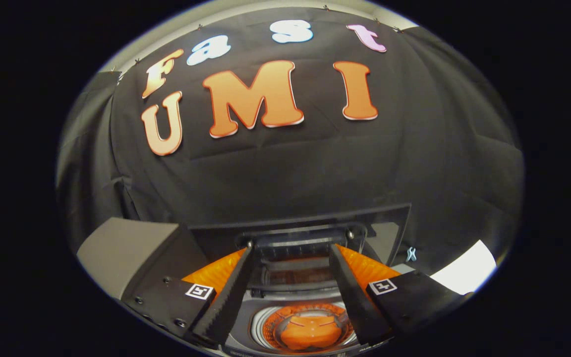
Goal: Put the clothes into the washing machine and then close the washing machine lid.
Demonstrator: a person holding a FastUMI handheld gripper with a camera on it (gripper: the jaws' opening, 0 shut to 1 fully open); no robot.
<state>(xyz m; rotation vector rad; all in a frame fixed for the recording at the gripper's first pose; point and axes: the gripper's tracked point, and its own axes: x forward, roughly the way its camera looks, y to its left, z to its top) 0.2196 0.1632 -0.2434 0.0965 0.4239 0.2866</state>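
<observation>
washer (246, 342): below fingers, top open
lid (305, 223): raised upright behind the opening
drum (265, 329): orange clothes (310, 333) inside, in a heap
gripper (291, 246): fingers spread, holding nothing, over drum

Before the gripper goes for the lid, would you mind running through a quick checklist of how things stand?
1. Orange clothes inside the drum: ok.
2. Nothing draped over the drum's rim: ok as far as visible.
3. Washing machine lid closed: not ok, it stands raised beyond the fingers.
4. Gripper empty, fingers apart: ok.
5. Fingers touching the lid's edge: cannot tell.
</observation>
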